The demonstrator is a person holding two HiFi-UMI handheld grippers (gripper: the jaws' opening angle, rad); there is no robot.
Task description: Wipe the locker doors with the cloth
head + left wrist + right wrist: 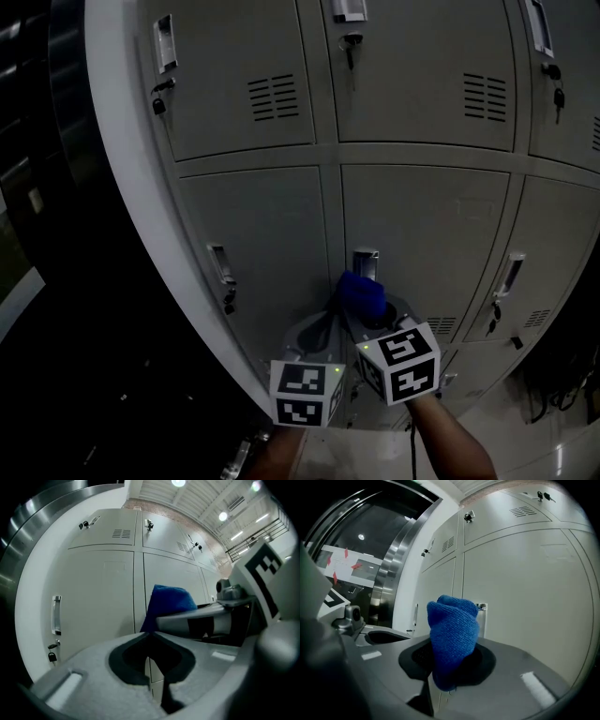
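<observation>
While near grey metal locker doors, clamps bunched blue knitted cloth in right gripper, cloth poking up past jaw tips. Holds left gripper just left of right one, jaws pressed together, nothing between.

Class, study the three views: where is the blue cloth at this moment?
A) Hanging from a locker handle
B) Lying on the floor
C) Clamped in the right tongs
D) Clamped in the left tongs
C: the right gripper view shows the blue cloth bunched between the right tongs, while the left tongs are closed on nothing.
</observation>
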